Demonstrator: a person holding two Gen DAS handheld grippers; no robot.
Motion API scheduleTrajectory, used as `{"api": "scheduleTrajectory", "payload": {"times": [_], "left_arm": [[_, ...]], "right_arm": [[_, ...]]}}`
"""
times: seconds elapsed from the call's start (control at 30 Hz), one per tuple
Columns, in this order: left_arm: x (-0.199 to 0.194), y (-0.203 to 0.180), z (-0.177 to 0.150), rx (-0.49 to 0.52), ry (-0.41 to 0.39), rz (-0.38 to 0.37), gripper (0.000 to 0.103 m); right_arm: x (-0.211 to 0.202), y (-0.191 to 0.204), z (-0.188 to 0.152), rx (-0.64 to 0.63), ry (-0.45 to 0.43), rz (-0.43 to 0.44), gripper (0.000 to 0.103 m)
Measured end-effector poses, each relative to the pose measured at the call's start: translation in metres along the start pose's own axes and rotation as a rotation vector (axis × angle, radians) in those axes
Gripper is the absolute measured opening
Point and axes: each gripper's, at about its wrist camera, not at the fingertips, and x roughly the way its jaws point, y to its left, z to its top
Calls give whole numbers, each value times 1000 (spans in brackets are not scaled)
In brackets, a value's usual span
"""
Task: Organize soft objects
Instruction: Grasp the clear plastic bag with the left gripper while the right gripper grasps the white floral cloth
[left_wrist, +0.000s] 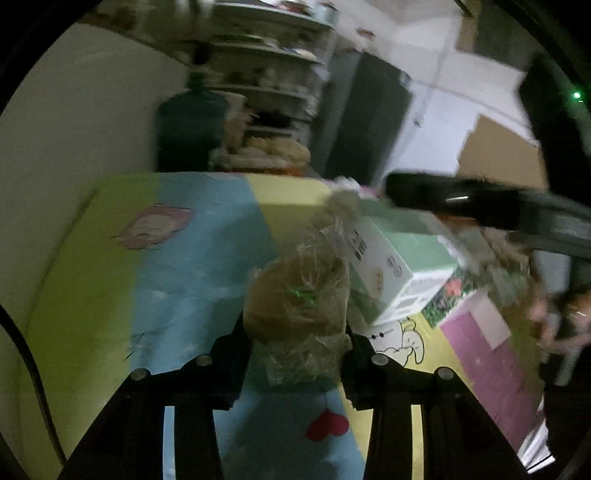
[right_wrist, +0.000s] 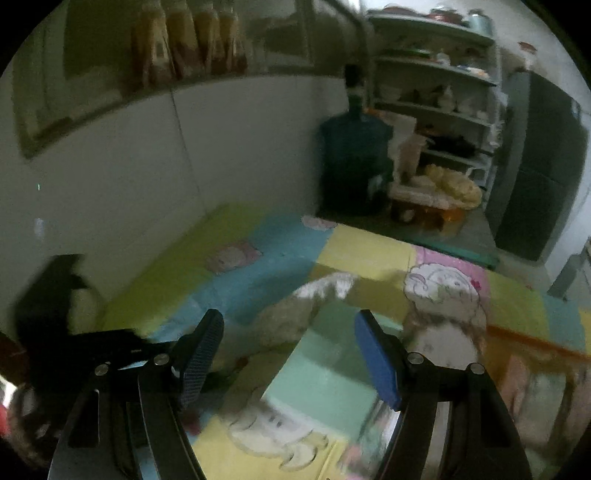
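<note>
A shaggy brown and grey plush toy (left_wrist: 299, 291) stands on the colourful foam mat (left_wrist: 192, 266). My left gripper (left_wrist: 297, 334) is closed on its lower part, one finger pressed against each side. Just right of the toy lies a green and white cardboard box (left_wrist: 395, 258). In the right wrist view my right gripper (right_wrist: 288, 328) hangs open above that box (right_wrist: 325, 373) with nothing between its pads. The plush toy (right_wrist: 303, 306) shows blurred just beyond its fingertips. The right gripper's dark body (left_wrist: 454, 203) crosses the upper right of the left wrist view.
A wall (right_wrist: 110, 184) borders the mat on the left. Beyond the mat's far edge stand a big blue water jug (right_wrist: 354, 162), shelves of crockery (right_wrist: 436, 92) and a dark fridge (right_wrist: 543, 166). More toys and clutter (left_wrist: 509, 273) lie blurred at the right.
</note>
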Motion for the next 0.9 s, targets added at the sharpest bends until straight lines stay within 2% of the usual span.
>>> {"api": "scheduleTrajectory", "payload": {"times": [0.13, 0.33, 0.37, 0.4, 0.5, 0.7, 0.9], "left_arm": [[-24, 7, -6, -56, -79, 31, 42], [-40, 15, -6, -109, -146, 38, 42], [-40, 16, -6, -114, -150, 35, 42], [-39, 17, -6, -117, -150, 32, 42], [-35, 17, -6, -124, -144, 20, 42], [-29, 24, -5, -144, -149, 17, 42], [-29, 28, -4, -175, -159, 44, 42]], "right_arm": [[41, 2, 18, -94, 119, -63, 75], [76, 1, 24, -172, 222, -100, 73], [79, 0, 25, -176, 230, -96, 57], [79, 1, 26, -176, 234, -96, 32], [81, 1, 31, -180, 228, -108, 11], [80, 10, 33, -199, 198, -97, 6], [62, 18, 37, -173, 108, -56, 5]]}}
